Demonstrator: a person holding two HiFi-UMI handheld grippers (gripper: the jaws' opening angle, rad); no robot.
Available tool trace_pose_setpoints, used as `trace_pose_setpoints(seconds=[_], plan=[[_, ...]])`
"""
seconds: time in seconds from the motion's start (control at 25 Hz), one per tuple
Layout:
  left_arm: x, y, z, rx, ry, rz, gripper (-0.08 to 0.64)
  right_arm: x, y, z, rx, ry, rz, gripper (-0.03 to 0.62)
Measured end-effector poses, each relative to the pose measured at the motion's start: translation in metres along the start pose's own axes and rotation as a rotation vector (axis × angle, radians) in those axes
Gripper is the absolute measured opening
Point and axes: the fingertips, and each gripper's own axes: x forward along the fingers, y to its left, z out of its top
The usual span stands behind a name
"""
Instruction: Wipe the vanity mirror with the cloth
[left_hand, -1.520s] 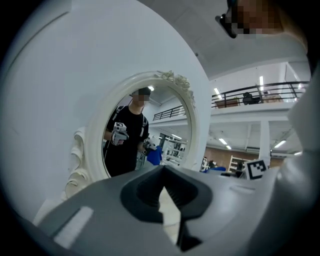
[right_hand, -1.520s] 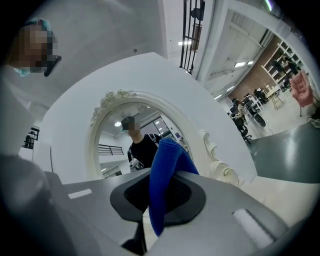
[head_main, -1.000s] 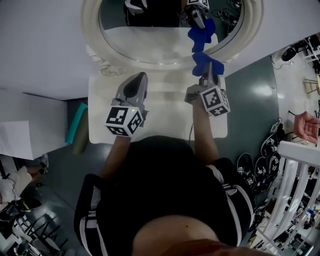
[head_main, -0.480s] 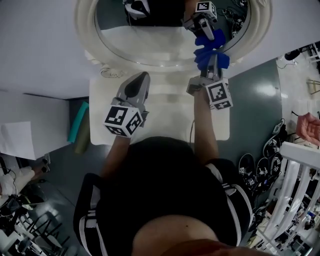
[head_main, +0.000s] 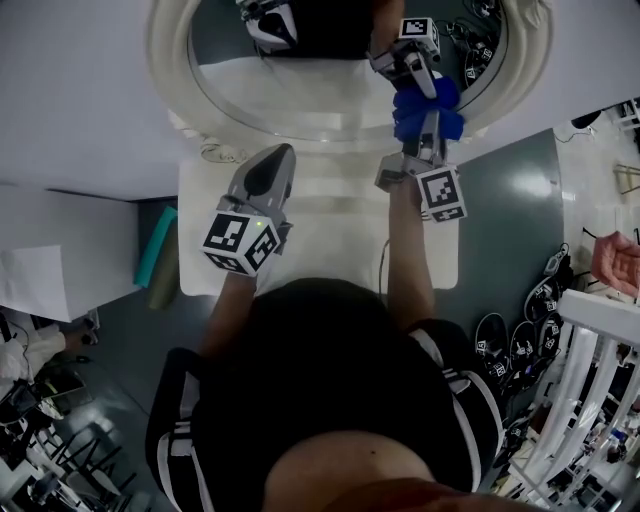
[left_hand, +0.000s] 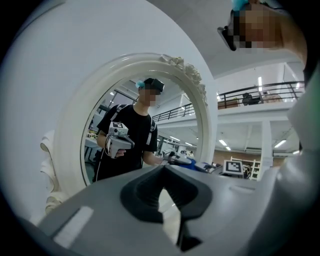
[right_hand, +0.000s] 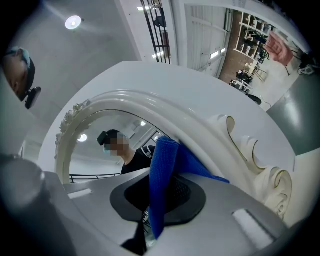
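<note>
Right gripper (head_main: 428, 140) advanced, clamped cloth (head_main: 440, 122) against mirror (head_main: 300, 90); left gripper (head_main: 275, 160) closed.

white wall (head_main: 80, 90), dk grey floor (head_main: 510, 190), white table (head_main: 330, 250), shoes at rt (head_main: 541, 294)

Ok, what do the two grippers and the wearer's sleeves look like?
The left gripper and right gripper are grey moulded shells with dark inner pads. Each carries a white cube with black square markers. The sleeves are short and black with white stripes.
</note>
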Motion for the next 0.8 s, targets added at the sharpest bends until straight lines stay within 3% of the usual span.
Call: trace_pose_setpoints(seconds=[0.4, 0.8], plan=[[-0.009, 0.022, 0.007, -0.009, -0.012, 0.019, 0.009, 0.008, 0.021, 0.003, -0.026, 0.009, 0.039, 0.029], [-0.015, 0.008, 0.015, 0.003, -0.038, 0.026, 0.009, 0.014, 0.073, 0.074, -0.105, -0.042, 0.178, 0.028]])
